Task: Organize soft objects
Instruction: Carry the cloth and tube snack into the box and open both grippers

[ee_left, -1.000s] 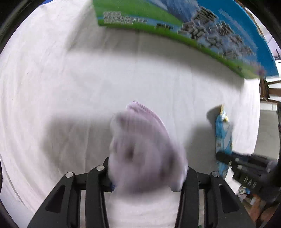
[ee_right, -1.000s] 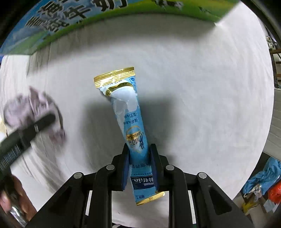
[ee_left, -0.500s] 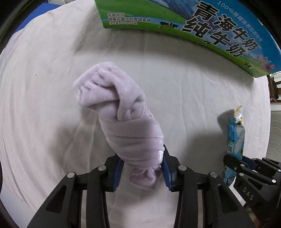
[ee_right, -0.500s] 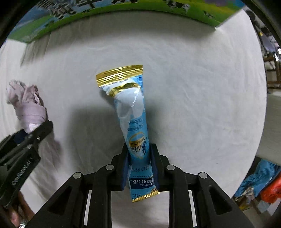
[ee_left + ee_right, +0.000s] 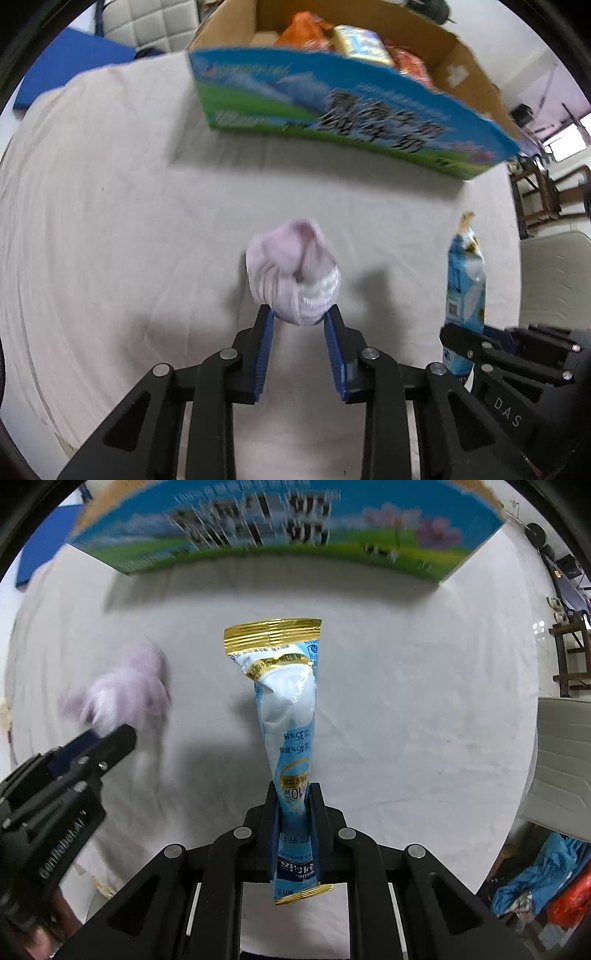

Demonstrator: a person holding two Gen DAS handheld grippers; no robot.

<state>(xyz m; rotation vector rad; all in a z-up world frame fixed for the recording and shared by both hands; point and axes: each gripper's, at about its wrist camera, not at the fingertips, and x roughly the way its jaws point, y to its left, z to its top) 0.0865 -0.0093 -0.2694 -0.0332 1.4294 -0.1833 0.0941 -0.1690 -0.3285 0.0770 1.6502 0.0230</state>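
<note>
On my left gripper (image 5: 298, 314) the two blue pads are clamped on the lower end of a lilac towel bundle (image 5: 293, 271), which bulges up past the fingertips toward twelve o'clock and hangs above the white tablecloth (image 5: 110, 221), motion-blurred at its edges. Straight ahead at twelve to one o'clock in the left wrist view stands the open milk carton box (image 5: 332, 114), its blue-and-green printed wall facing me, and over the rim I can see orange and yellow snack packets (image 5: 354, 40) lying inside. Off at three o'clock in that same view the blue sachet (image 5: 465, 280) stands upright, pinched low down by the other tool. Over on the right wrist view, my right gripper (image 5: 294, 797) is closed tight on that sachet (image 5: 288, 716), gripping it in its lower third; the gold-crimped top points to twelve o'clock, the gold bottom seam hangs below the pads toward six, and the print on it reads upside down to me. The carton (image 5: 280, 528) fills the top of this view from ten to two o'clock, blurred. At nine o'clock I see the left gripper (image 5: 107, 740) from the side with the lilac bundle (image 5: 122, 686) smeared at its tip, well apart from the sachet. The cloth (image 5: 424, 701) lies wrinkled beneath both tools.
</note>
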